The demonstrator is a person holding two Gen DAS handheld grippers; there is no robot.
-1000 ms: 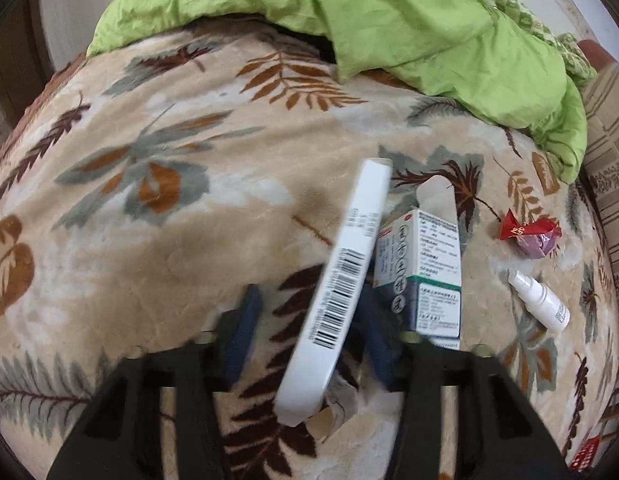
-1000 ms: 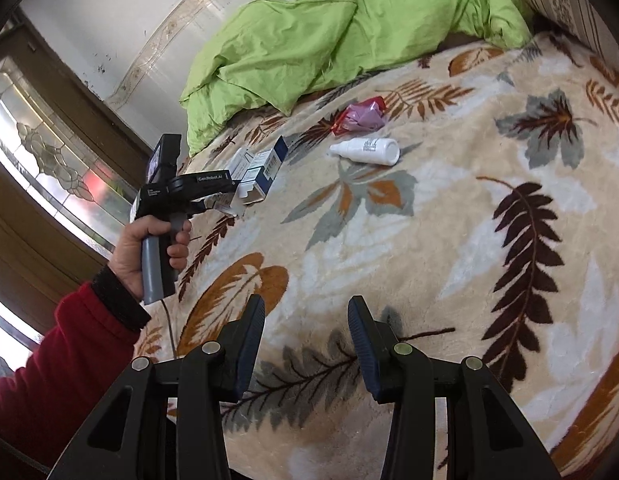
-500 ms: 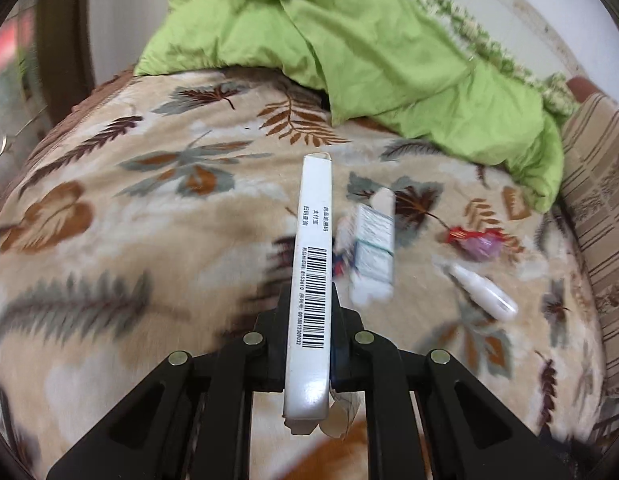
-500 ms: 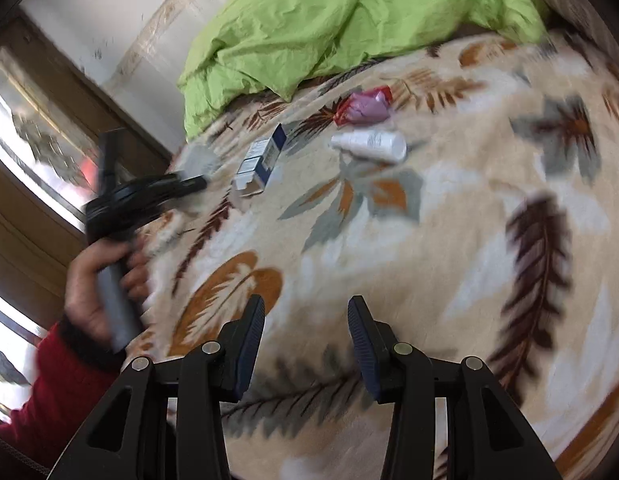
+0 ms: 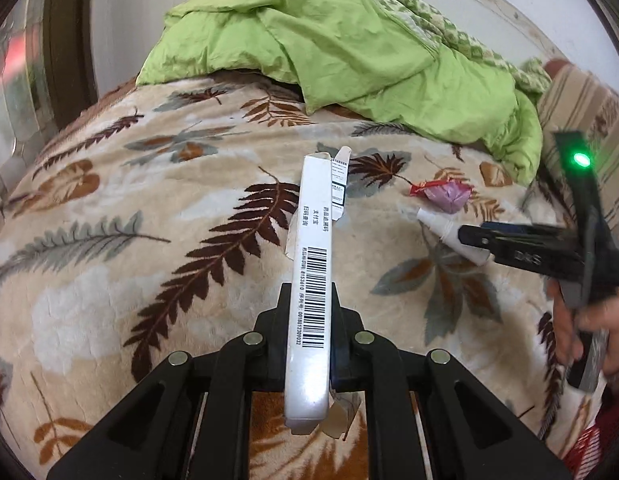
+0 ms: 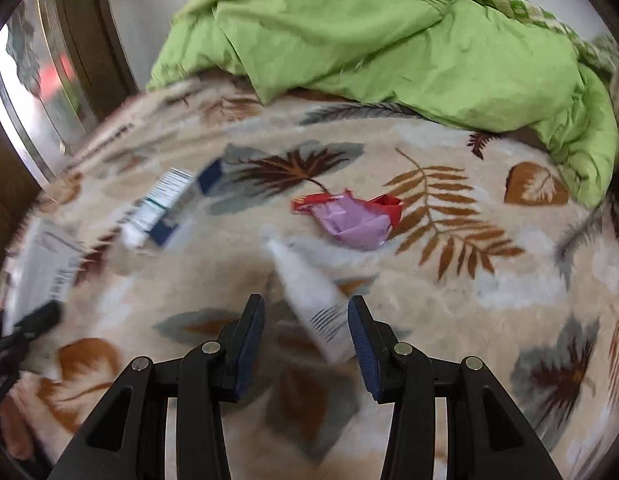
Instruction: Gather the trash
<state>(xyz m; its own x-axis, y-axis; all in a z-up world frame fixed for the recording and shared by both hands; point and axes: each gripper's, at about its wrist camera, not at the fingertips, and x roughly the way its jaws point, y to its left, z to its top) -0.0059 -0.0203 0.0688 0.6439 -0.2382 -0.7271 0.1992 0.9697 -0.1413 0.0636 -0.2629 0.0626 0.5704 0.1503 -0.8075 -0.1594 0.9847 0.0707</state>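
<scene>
A leaf-patterned bed (image 6: 449,292) bears green quilt (image 6: 389,40), carton (image 6: 173,204), wrapper (image 6: 349,216), bottle (image 6: 309,292).

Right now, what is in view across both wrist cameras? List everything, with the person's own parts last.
Flat white barcoded carton: one, white, clamped in the left gripper.
Blue-and-white medicine box: one, on the blanket.
Small white plastic bottle: one, lying between the right gripper's open pads.
Red-and-purple crumpled wrapper: one, beyond the bottle.
Leaf-patterned beige blanket: one, covering the bed.
Green quilt: one, bunched at the far end.
Left gripper: black, shut.
Right gripper: black, open.
</scene>
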